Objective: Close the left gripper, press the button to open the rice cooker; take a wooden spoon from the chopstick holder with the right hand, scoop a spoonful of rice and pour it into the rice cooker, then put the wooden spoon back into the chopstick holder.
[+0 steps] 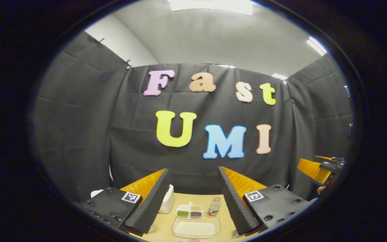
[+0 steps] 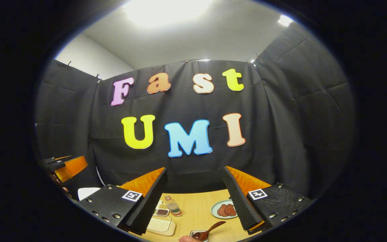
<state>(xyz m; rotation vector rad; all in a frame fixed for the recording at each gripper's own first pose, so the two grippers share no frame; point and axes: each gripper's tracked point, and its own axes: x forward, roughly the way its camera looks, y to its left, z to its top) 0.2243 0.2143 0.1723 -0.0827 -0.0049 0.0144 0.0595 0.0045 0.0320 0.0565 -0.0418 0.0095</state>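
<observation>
Both grippers are held up high and level, looking over the table at the back wall, and both sets of jaws stand wide apart with nothing between them. That goes for the left gripper [image 1: 193,198] and the right gripper [image 2: 195,198] alike. Their fingers have ribbed, sawtooth-looking inner faces.

Down by the right one's fingers, a wooden spoon [image 2: 210,230] shows at the bottom edge, dark, glossy, round-bowled, handle slanting up to the right. It seems to sit in a small holder [image 2: 198,232] (mostly cut off, so I can't swear it's the chopstick holder). Something pinkish pokes in beside it, too little to name.

Under the left one there's a shallow clear rectangular tray [image 1: 196,228] of white stuff, probably the rice. Behind it sits a small divided dish [image 1: 189,211] of beans or grains, and next to that a little clear bottle [image 1: 214,206]. A white boxy thing [image 1: 167,200] peeks from behind the left finger; could be the rice cooker, but I can't tell, nor whether its lid is up or down. Further right there's a pale green plate [image 2: 217,205] with reddish-brown slices on it, all on a smooth light wood table [image 2: 197,208].

Honestly this fits either end of the job: spoon waiting in its holder, or already put back. If the button press is what's coming, the left jaws need to be shut so there's one solid tip, then pushed squarely so it doesn't skid off.
</observation>
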